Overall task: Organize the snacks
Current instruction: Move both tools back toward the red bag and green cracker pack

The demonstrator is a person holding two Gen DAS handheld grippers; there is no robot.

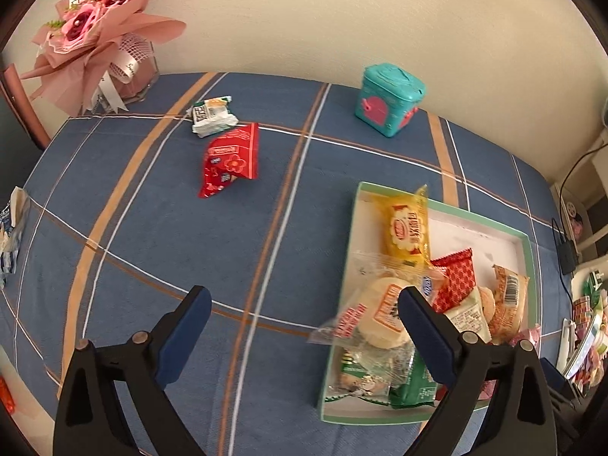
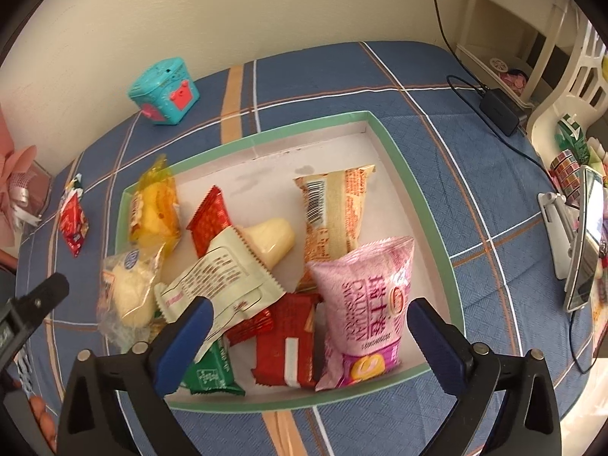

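Observation:
A shallow white box with a green rim (image 2: pixel 383 136) holds several snack packets, among them a pink packet (image 2: pixel 368 300) and a yellow one (image 2: pixel 155 209). The box also shows in the left wrist view (image 1: pixel 526 243). My right gripper (image 2: pixel 307 315) is open and empty just above the box's near side, over the pink and red packets. My left gripper (image 1: pixel 304 300) is open and empty above the cloth at the box's left edge. A red packet (image 1: pixel 230 159) and a white-green packet (image 1: pixel 212 116) lie loose on the cloth farther back.
A teal toy box (image 1: pixel 387 98) stands near the wall. A pink bouquet (image 1: pixel 95 34) stands at the back left. A blue-white packet (image 1: pixel 9 235) lies at the left edge. A charger and cable (image 2: pixel 497 110), a phone on a stand (image 2: pixel 581 243) and shelves are at the right.

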